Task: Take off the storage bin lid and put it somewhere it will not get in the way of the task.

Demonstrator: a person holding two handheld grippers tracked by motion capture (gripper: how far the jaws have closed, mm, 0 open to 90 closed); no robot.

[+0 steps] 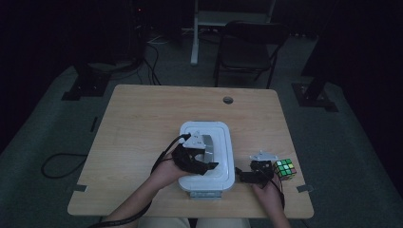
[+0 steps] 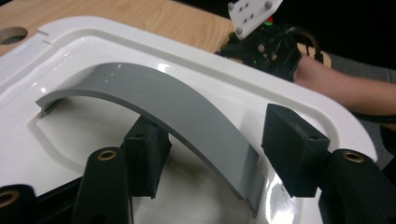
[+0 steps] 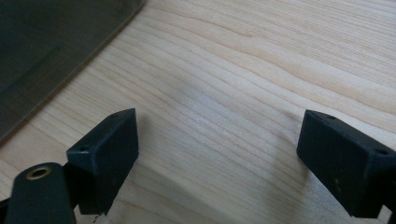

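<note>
A white box [image 1: 229, 142] with a lid stands at the middle front of the wooden table. An arched grey handle [image 2: 154, 93] spans the white lid [image 2: 289, 88]. My left gripper [image 2: 217, 154] hangs over the lid, open, one jaw on each side of the handle's near end. In the high view the left gripper [image 1: 202, 161] covers the lid's near half. My right gripper [image 3: 215, 154] is open over bare wood, nothing between its jaws. The right gripper [image 1: 247, 175] sits right of the box, pointing left. A Rubik's cube [image 1: 285, 169] lies just right of it.
A round cable hole [image 1: 228, 100] is near the table's far edge. A dark folding chair [image 1: 249, 45] stands behind the table. A black cable [image 1: 59, 164] loops on the floor at left. The table's front edge [image 1: 190, 213] is near both hands.
</note>
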